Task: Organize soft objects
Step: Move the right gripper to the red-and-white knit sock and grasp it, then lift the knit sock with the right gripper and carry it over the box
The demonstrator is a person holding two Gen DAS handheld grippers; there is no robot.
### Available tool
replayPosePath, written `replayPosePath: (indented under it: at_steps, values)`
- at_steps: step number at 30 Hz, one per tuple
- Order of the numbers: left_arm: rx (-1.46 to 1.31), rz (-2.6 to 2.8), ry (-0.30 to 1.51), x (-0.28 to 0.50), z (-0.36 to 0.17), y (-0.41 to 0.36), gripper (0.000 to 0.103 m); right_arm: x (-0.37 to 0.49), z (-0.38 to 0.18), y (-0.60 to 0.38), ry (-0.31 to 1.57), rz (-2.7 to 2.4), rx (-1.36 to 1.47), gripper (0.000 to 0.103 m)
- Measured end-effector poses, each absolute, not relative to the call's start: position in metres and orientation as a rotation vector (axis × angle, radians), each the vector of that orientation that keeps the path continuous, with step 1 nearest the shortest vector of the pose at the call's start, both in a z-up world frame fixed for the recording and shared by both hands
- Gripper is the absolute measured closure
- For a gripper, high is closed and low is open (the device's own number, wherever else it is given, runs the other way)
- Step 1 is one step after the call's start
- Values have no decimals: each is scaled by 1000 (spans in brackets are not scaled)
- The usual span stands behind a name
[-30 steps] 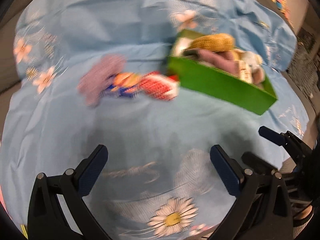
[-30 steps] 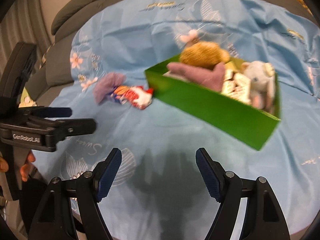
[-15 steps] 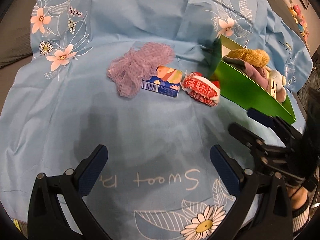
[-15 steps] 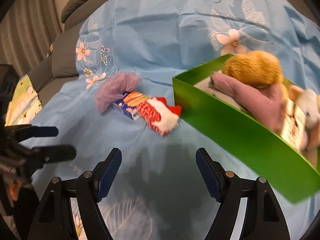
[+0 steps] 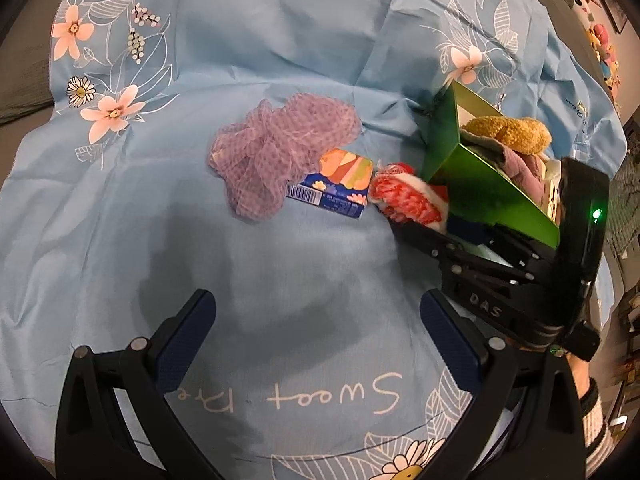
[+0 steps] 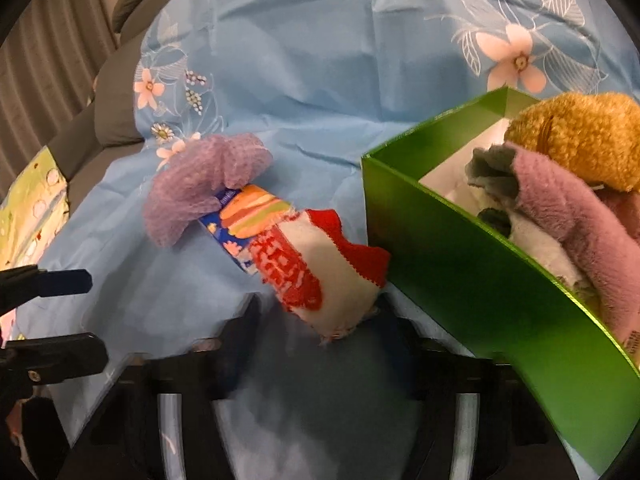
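A blue flowered cloth covers the surface, and three loose things lie on it in a row, touching one another: a purple mesh pouch on the left, a small colourful packet in the middle with a barcode on its near edge, and a red and white cloth piece on the right. The red and white cloth piece lies just beside the near corner of a green box, which holds a tan plush toy and a mauve fleece cloth among other soft things. The right gripper has its blurred fingers on either side of the near end of the red and white cloth piece; its jaws are closing, with the cloth's lower edge between them, and the blur hides whether the pads already press on it. In the left wrist view the same gripper reaches in from the right, its tips at the cloth piece beside the box wall. The left gripper hangs over bare cloth nearer the camera, jaws spread wide and holding nothing, well apart from the row of things.
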State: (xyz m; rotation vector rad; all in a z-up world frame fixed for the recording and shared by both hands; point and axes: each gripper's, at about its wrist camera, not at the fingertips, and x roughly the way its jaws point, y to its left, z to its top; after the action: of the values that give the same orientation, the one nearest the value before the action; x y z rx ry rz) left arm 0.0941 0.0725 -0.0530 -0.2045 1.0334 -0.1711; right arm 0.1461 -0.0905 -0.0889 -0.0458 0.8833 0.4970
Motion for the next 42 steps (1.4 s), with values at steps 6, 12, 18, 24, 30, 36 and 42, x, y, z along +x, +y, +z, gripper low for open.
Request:
replayPosePath:
  at_steps: [6,12,18,24,30,36,42]
  values:
    - [-236,-227,1043,99,-54,60,1,129,-84,-97,871,540,-37,72]
    - [-226,-319,1064,95,-55,36,1,85,-91,-110,905,583,-32,72]
    - [-222,-395,1104,88,-63,7,2,52,-91,-126,917,587,24,72]
    - [-221,-450,1148,82,-72,-14,9,35,-93,-141,932,588,84,72]
    - [-212,-477,1177,74,-77,-24,34,25,-94,-147,926,581,118,72]
    - [-191,-479,1168,69,-75,-32,44,22,-96,-150,920,585,145,72]
    - [-160,-479,1153,67,-71,-39,49,18,-97,-156,911,584,162,72]
